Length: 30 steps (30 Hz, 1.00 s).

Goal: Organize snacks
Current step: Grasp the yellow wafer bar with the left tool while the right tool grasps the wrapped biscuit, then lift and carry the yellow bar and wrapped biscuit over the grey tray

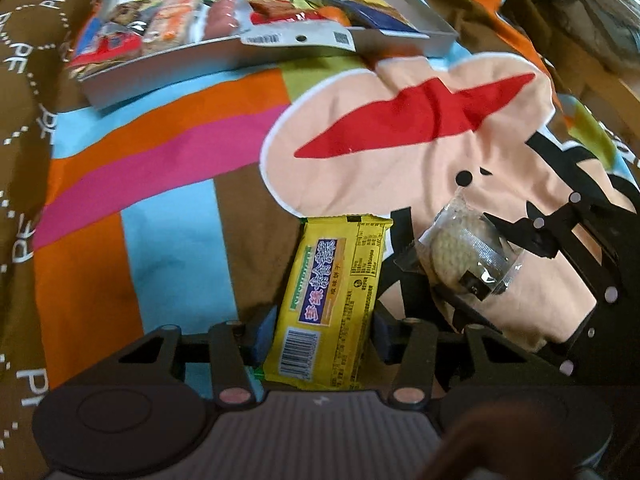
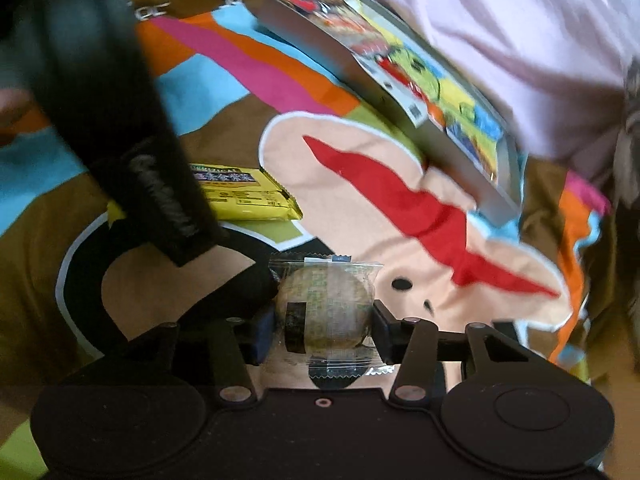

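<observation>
My left gripper [image 1: 320, 336] is shut on a yellow biscuit pack [image 1: 332, 300], held lengthwise between the blue pads above a colourful cartoon blanket. My right gripper [image 2: 324, 332] is shut on a round cookie in clear wrap [image 2: 324, 312]. The left wrist view shows that cookie [image 1: 460, 252] and the right gripper [image 1: 476, 280] just right of the yellow pack. From the right wrist view the yellow pack [image 2: 244, 192] lies left of centre, partly behind the dark left gripper body. A grey tray [image 1: 280, 50] at the top of the left wrist view holds several snack packets.
The tray [image 2: 360, 84] lies on the blanket's far side, tilted in the right wrist view. A person's pale pink clothing [image 2: 500, 40] is behind it. The blanket [image 1: 160, 160] spreads wide and open between grippers and tray. A wooden frame [image 1: 600, 80] shows far right.
</observation>
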{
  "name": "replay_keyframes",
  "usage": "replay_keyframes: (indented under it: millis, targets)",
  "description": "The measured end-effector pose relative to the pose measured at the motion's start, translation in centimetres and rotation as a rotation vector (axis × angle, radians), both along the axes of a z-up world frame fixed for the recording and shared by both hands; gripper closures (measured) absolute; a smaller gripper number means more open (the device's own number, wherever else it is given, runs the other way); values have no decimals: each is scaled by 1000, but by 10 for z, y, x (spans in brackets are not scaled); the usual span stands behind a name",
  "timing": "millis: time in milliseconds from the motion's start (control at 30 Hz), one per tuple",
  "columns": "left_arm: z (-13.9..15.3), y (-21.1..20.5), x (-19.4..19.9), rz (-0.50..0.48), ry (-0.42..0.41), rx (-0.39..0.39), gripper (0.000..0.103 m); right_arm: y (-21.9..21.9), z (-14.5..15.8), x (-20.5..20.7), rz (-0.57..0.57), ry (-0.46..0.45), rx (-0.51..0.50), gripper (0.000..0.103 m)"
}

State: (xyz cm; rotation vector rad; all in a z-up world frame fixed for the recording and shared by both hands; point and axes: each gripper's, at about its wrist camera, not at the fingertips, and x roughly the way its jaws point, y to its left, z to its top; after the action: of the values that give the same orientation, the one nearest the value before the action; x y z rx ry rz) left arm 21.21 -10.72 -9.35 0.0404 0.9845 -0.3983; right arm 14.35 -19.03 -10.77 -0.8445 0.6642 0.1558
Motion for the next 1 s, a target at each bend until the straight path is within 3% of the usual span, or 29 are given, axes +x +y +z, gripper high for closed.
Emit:
replay_keyframes:
  millis: [267, 633, 1000]
  targets:
    - [9, -4, -10, 10, -65, 33, 57, 3, 5, 0, 23, -115, -38, 53]
    - [8, -5, -6, 26, -50, 25, 57, -5, 6, 8, -26, -122, -21, 53]
    - [10, 4, -4, 54, -25, -52, 57, -4, 7, 6, -37, -137, -19, 52]
